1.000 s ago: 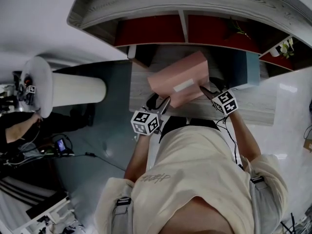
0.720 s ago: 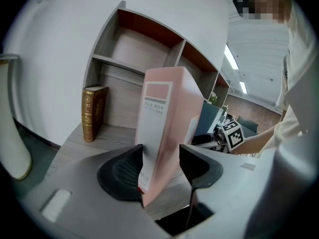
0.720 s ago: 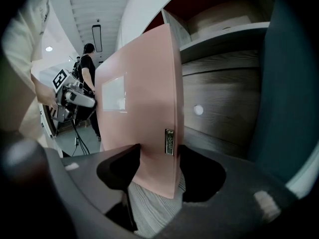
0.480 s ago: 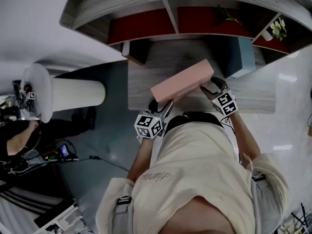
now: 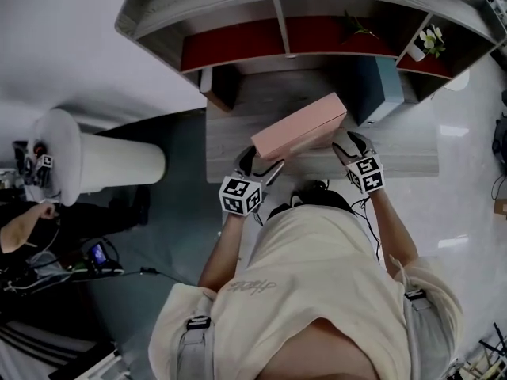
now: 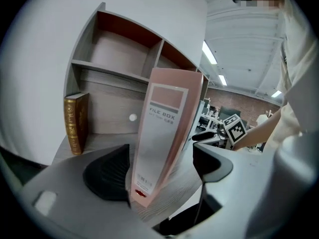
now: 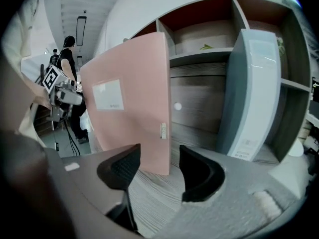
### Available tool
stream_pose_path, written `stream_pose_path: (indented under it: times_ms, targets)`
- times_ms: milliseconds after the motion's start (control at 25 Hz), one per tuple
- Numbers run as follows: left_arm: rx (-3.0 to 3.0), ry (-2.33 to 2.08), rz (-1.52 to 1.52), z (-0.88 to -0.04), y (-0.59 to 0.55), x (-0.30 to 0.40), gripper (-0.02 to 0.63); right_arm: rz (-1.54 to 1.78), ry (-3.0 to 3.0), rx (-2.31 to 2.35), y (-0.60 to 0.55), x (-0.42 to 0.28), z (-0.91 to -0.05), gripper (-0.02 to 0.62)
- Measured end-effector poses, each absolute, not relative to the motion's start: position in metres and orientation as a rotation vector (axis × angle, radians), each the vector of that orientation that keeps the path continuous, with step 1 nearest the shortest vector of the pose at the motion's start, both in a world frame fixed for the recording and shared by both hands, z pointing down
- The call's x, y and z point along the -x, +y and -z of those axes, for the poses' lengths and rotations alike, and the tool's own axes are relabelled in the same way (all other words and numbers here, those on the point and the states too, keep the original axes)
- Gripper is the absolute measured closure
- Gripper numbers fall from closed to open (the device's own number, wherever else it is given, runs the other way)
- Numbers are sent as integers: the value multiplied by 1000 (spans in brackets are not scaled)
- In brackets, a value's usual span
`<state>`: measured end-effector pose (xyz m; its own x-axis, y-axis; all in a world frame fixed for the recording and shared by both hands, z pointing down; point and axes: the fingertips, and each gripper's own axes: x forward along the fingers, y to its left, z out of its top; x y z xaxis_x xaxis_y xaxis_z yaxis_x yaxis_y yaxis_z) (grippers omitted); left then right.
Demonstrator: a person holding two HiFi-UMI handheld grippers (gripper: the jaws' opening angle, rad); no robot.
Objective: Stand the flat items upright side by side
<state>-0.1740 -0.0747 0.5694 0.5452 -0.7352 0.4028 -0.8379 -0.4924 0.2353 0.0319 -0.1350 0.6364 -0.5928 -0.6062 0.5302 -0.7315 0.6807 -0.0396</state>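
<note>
1. The left gripper (image 6: 162, 158) has just been opening and now gapes wide. The pink file box (image 6: 167, 118) stands between its jaws, unpressed.
2. The right gripper (image 7: 159, 153) is partly open and holds nothing; the box's near corner sits just past its gap.
3. A second ago the box leaned in both grippers; now it stands on the desk (image 7: 149, 198).
4. It likely still needs sliding beside the upright blue file box (image 7: 249, 93), which stands near but apart.

My right gripper (image 7: 159, 158) covers the pink file box's (image 7: 134, 98) lower near corner, and the label's (image 7: 108, 94) print is too small to read.
</note>
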Motion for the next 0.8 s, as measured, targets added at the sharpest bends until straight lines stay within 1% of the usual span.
stream_pose_path:
  times_ms: [200,240,320,400,800]
  targets:
    - [-2550,-1149,-399,-565,-96,160,155,-398,-2401,-1075,-102,-40,-634,350]
    - [-2578,-1124,-409,-564,-100,157,160,-411,-2399,-1083,-96,-41,-635,350]
    - [-2616,-1093,-437,-564,-106,150,198,-425,-2391,-1102,-85,-44,-635,350]
    - [-2626,-1104,-470,-565,-108,146,213,-433,-2380,-1124,-73,-48,-635,350]
    - [-2502,-1314,-458,-568,-98,124,235,-432,-2324,-1251,-32,-76,-633,353]
